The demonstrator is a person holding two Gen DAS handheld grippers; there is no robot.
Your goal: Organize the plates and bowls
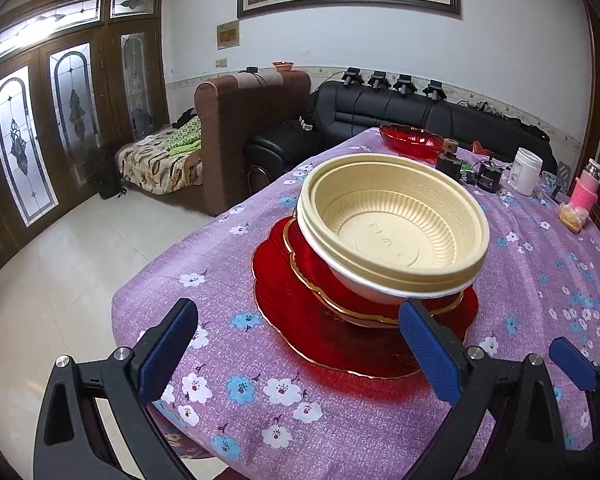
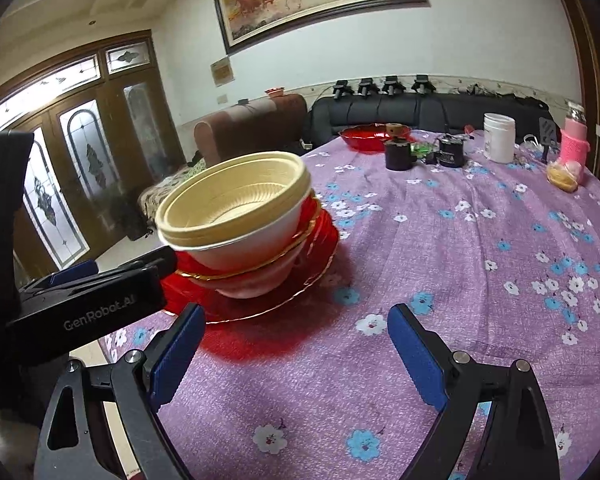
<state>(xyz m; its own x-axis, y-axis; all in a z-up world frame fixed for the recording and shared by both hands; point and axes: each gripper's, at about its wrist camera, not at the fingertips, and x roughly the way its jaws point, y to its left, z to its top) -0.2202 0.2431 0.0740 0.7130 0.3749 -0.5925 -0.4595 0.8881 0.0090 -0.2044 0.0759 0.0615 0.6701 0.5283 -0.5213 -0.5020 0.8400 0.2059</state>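
Note:
A cream ribbed bowl [image 1: 396, 224] sits tilted on top of a stack: a red bowl with a gold rim [image 1: 312, 272] under it and a large red plate [image 1: 340, 344] at the bottom, near the table's left edge. The stack also shows in the right wrist view: cream bowl [image 2: 236, 216], red plate [image 2: 312, 264]. My left gripper [image 1: 300, 344] is open and empty, just in front of the stack. My right gripper [image 2: 296, 352] is open and empty, to the right of the stack. The left gripper's body [image 2: 96, 304] shows beside the stack.
The table [image 1: 540, 288] has a purple flowered cloth. At its far end stand a red glass dish [image 1: 412, 140], a white jar [image 1: 526, 170], small black items [image 1: 488, 178] and a pink bottle [image 1: 586, 190]. Sofas [image 1: 380, 112] stand beyond. The floor drops off at the left.

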